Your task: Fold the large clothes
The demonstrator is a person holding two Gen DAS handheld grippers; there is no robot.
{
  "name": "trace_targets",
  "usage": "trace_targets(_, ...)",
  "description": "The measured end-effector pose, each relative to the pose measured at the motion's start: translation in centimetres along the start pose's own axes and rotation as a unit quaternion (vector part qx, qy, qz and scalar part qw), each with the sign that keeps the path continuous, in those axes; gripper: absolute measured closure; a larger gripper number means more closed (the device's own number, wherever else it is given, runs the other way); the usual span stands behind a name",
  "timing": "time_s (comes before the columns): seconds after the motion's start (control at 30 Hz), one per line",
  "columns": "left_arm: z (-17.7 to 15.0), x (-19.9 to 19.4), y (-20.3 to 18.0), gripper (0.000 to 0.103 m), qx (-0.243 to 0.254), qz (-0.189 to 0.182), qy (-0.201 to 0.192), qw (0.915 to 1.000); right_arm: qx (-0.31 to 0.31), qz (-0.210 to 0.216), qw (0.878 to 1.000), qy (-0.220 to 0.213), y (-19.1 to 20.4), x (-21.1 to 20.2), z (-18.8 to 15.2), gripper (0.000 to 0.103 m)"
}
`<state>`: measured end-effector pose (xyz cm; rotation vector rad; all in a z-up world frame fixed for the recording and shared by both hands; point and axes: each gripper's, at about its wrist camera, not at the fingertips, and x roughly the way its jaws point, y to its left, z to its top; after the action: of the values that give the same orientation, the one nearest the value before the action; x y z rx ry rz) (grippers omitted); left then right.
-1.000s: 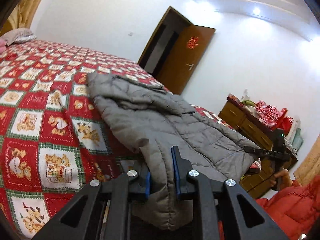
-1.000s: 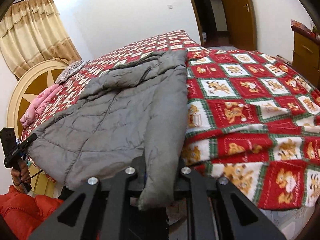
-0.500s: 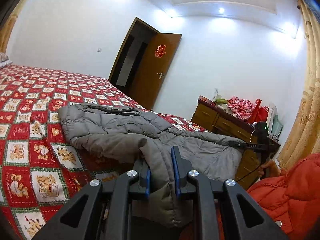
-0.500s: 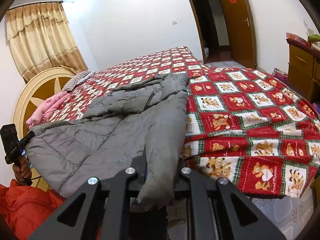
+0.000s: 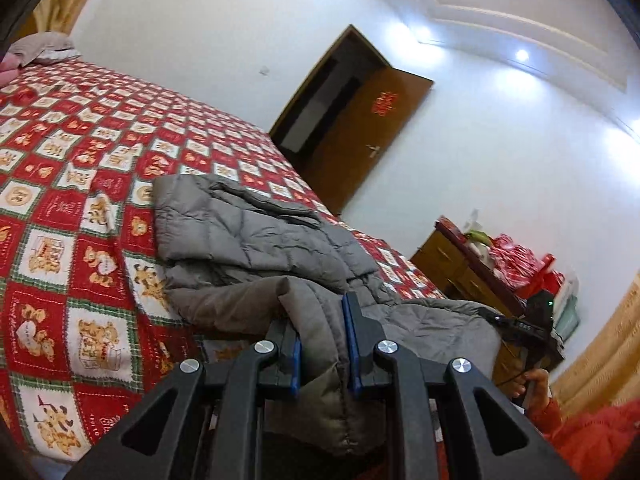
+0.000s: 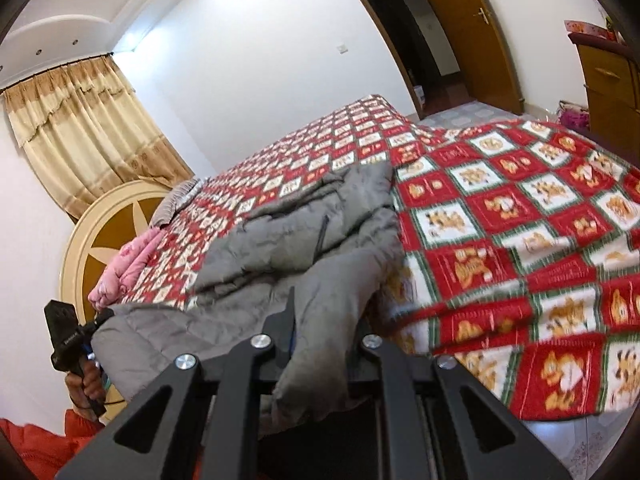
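At the bed's (image 5: 60, 240) edge, both grippers' jaws clamp the grey coat's (image 5: 256, 240) seemingly raised hem.

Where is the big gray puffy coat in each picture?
Left wrist view: the gray padded coat lies mid-picture on the quilt, its near edge clamped in the left gripper at bottom centre.
Right wrist view: the coat lies centre-left, its near edge clamped in the right gripper.
Shared landmark: the red patchwork bear quilt under it.
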<state>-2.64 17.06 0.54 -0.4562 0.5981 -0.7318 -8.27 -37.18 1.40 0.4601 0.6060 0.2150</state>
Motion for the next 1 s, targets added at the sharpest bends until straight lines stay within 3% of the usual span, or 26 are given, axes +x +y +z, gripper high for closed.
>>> trace_targets(0.23,1.1,-0.4,1.9,0.085,-0.048,0.014,-0.013,0.9987,0.035,0.013,0.999,-0.02,-0.5,1.0,2.2,0.087)
trace_targets(0.43,3.0,0.8,2.2,0.085,-0.047,0.027,-0.013,0.9985,0.051,0.021,0.998,-0.034,-0.6,2.6,4.5,0.087)
trace_targets(1.0,8.4,5.3,4.9,0.085,-0.08,0.071,-0.012,0.9942,0.044,-0.021,0.997,-0.053,-0.9,8.7,9.9,0.087)
